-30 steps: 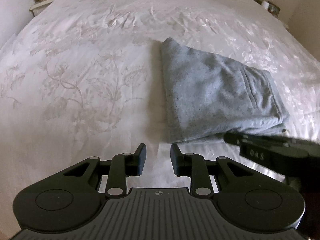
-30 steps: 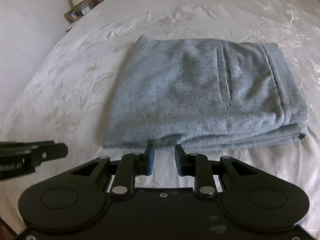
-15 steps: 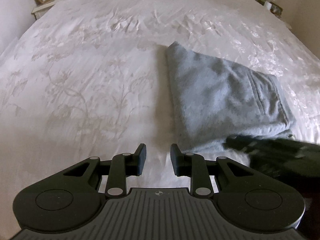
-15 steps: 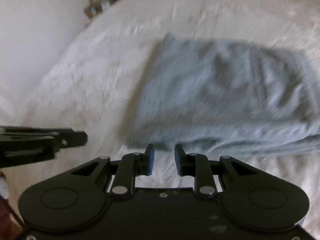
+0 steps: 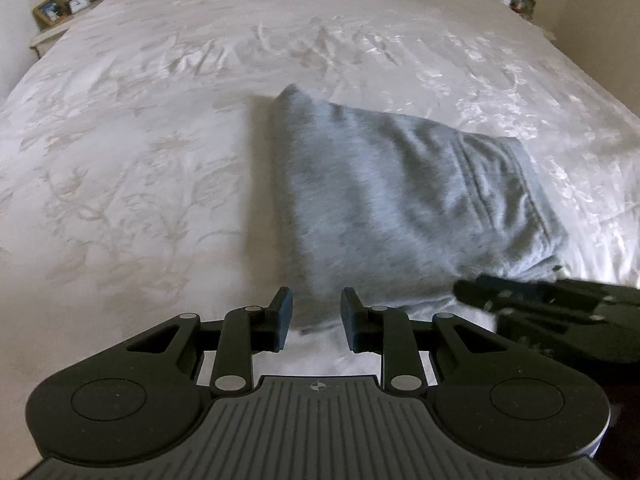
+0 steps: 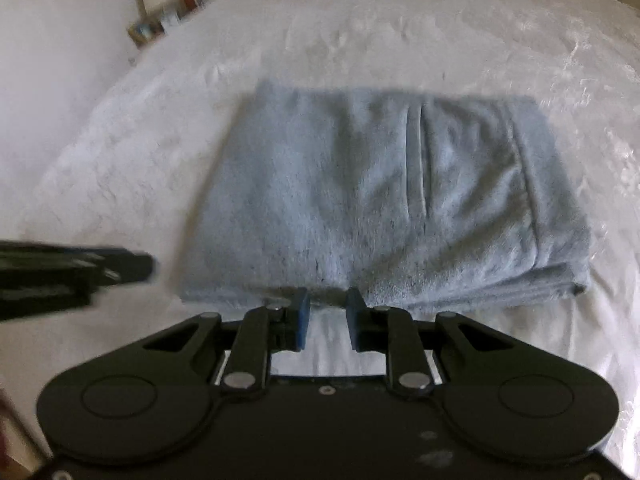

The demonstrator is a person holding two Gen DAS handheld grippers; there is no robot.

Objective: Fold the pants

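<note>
The grey fleece pants [image 5: 404, 208], folded into a thick squarish stack with a pocket seam showing on top, lie on the white bedspread with a pale floral weave [image 5: 160, 140], near the bed's near edge.

The left gripper [image 5: 316, 316] hangs over the bedspread at the stack's near left corner. Its jaws stand a little apart with nothing pressed between them — the corner of the cloth shows in the gap beyond the tips, and whether the pads touch it cannot be told.

The right gripper [image 6: 328, 312] sits at the middle of the stack's near edge, where the folded layers show as stripes. Its jaws have just been closing a little, yet a gap remains between them and no cloth is caught in it; the tips lie just short of, or at, the edge of the fabric.

In the left wrist view the right gripper shows as a dark, blurred shape at the stack's near right corner. In the right wrist view the left gripper [image 6: 120, 266] juts in from the left, just beside the stack's left edge.

A bedside table with small framed pictures [image 5: 56, 16] stands at the far left of the bed.
</note>
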